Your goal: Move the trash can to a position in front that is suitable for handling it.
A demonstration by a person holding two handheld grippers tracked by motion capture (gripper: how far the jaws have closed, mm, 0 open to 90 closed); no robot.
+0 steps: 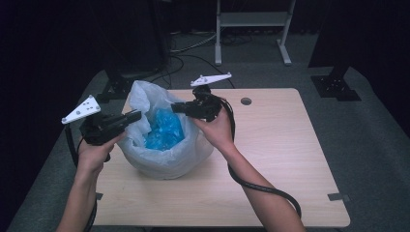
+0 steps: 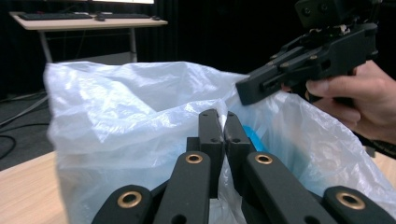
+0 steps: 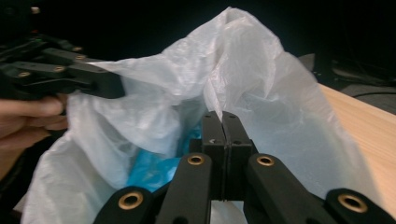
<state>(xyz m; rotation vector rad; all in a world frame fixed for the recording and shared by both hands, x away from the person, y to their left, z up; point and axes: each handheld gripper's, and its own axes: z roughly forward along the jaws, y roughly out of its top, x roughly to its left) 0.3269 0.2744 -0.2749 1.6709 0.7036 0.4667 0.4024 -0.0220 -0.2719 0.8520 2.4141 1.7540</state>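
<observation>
A translucent white plastic bag (image 1: 164,154) is shown standing on the left half of a light wooden table (image 1: 270,159), its mouth held open toward the camera above. Crumpled blue plastic material (image 1: 163,129) is seen inside, low in the bag; what it is cannot be told. The bag's rim is gathered at two opposite sides. On the person's left, the rim is pinched by the left gripper (image 1: 134,116); in the left gripper view its jaws (image 2: 223,128) are pressed together with a fold of film caught between them. On the far right side, the rim is held by the right gripper (image 1: 178,108); in the right gripper view its jaws (image 3: 223,130) are likewise closed flat, with the film rising from between their tips. Each gripper is carried in a hand, the left hand (image 1: 94,152) and the right hand (image 1: 218,129), and a black cable (image 1: 261,186) trails along the right forearm.

The bag is judged to be very light, thin and limp: it is expected to collapse wherever it is unsupported, to slip through a loose pinch, and to stretch or tear under a sharp pull. A doubled fold at the rim is judged the best place to be gripped. Behind the table, a metal frame (image 1: 251,29) stands on the dark floor.
</observation>
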